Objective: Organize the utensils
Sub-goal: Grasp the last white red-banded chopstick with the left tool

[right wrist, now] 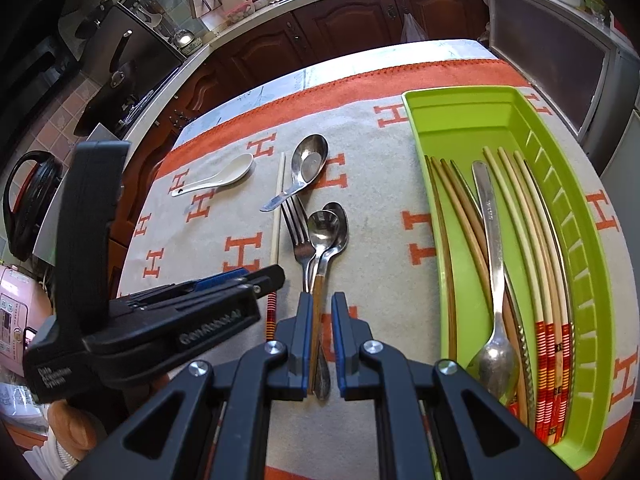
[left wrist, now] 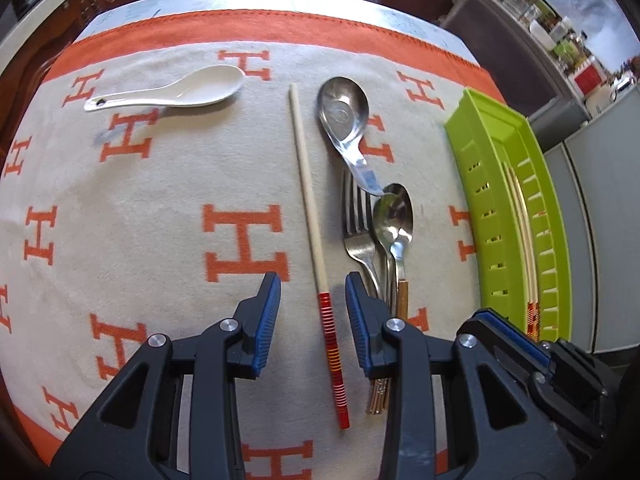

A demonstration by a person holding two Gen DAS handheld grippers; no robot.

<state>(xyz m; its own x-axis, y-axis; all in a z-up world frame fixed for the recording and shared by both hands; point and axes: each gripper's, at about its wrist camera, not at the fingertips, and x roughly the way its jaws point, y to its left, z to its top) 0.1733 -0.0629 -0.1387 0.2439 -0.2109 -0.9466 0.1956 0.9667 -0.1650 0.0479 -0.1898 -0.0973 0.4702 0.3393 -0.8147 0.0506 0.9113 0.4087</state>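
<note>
A cream chopstick (left wrist: 310, 216) with a red striped end lies on the H-patterned cloth. My left gripper (left wrist: 312, 282) is open, one finger on each side of that striped end. To its right lie a fork (left wrist: 356, 220), two steel spoons (left wrist: 394, 212) and a large steel soup spoon (left wrist: 342, 112). A white ceramic spoon (left wrist: 180, 88) lies far left. In the right wrist view, my right gripper (right wrist: 322, 302) is narrowly open over the wooden handle (right wrist: 317, 312) of a spoon. The green tray (right wrist: 420, 128) holds several chopsticks and a spoon (right wrist: 494, 264).
The orange-bordered cloth (left wrist: 120, 208) covers the table. The tray (left wrist: 472, 152) sits along the right edge of the cloth. Dark kitchen cabinets (right wrist: 340, 28) and a counter stand beyond the table. A person's hand (right wrist: 72, 420) holds the left gripper (right wrist: 272, 276).
</note>
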